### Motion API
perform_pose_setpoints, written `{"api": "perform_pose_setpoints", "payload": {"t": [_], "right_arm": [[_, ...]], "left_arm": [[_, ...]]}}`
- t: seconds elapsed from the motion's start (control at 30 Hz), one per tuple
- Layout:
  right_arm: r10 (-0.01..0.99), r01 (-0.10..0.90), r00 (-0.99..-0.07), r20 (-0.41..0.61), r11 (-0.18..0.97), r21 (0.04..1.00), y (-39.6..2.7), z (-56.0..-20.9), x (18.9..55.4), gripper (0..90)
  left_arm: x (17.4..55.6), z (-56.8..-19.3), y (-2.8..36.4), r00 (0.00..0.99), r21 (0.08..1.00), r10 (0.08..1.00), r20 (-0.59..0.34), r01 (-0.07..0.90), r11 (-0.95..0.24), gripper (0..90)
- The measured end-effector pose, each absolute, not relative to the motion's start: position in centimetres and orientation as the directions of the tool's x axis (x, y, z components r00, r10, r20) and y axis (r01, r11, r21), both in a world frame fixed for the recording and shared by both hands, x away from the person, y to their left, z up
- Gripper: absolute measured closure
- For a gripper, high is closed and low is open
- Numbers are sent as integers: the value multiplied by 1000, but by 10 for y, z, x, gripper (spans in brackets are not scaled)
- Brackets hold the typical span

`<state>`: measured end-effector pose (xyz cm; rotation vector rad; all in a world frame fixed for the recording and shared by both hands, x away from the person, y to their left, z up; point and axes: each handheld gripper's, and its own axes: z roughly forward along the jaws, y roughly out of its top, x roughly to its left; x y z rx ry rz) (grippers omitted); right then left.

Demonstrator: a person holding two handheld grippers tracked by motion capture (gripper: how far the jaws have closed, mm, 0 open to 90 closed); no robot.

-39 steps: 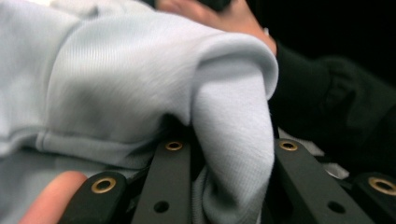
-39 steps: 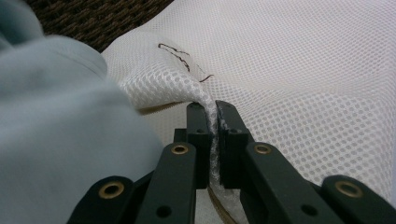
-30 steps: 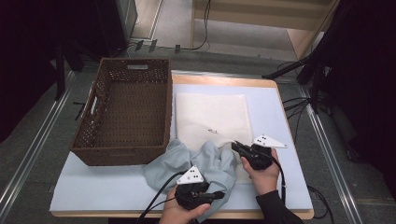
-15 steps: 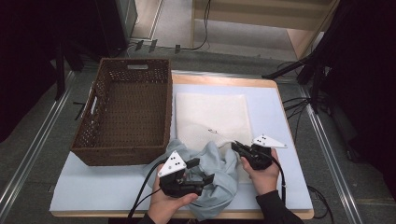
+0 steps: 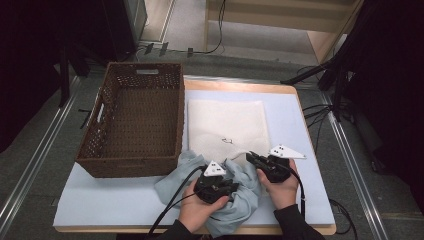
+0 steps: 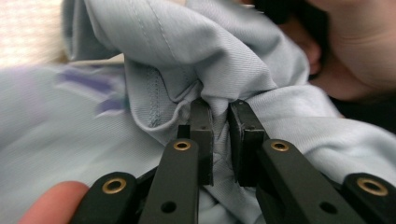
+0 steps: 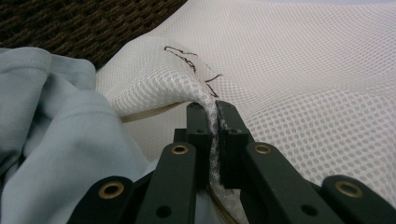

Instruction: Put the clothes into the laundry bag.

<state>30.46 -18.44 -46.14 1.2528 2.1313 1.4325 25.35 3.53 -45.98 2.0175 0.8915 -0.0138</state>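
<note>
1. Jaws first, on the left: the left gripper [image 5: 225, 186] has just been closing, and in the left gripper view its two black jaws now pinch a bunched fold of the pale blue cotton garment [image 6: 233, 60], with cloth gathered between the pads.
2. That crumpled pale blue garment [image 5: 240, 200] lies at the near edge of the light blue table mat [image 5: 100, 210], between the two hands and just in front of the dark brown woven wicker basket [image 5: 135, 120]. The basket stands at the left of the table with nothing visible inside it.
3. Judging by the grip, the left hand [image 5: 197, 210] bunches the fabric so that it can be moved as one compact lump rather than trailing loose.
4. Moving right, the white mesh laundry bag [image 5: 227, 125] lies flat in the middle of the mat, its near edge touching the garment.
5. On the right, the right gripper [image 5: 252, 159] is clamped on the near lip of the bag — the right gripper view shows the white mesh [image 7: 299, 93] nipped thin between the jaws and raised into a small ridge.
6. The raised lip seems meant to hold the bag's mouth open — likely so the garment can be pushed in beneath it.
</note>
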Motion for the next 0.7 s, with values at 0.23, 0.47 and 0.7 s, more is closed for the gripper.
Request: {"api": "perform_pose_setpoints", "payload": {"t": [0.23,0.47,0.7], "right_arm": [[777,494,-588,226,123,861,-184,-459,304,863],[771,480,-594,229,112,870,-184,-453,301,863],[769,483,-597,230,116,868,-184,-454,301,863]], "left_arm": [[264,-446,20,765,787,559,-321,544,-291,824],[281,-452,15,646,788,729,-225,561,-254,825],[285,-453,35,628,773,706,-327,608,-182,721]]}}
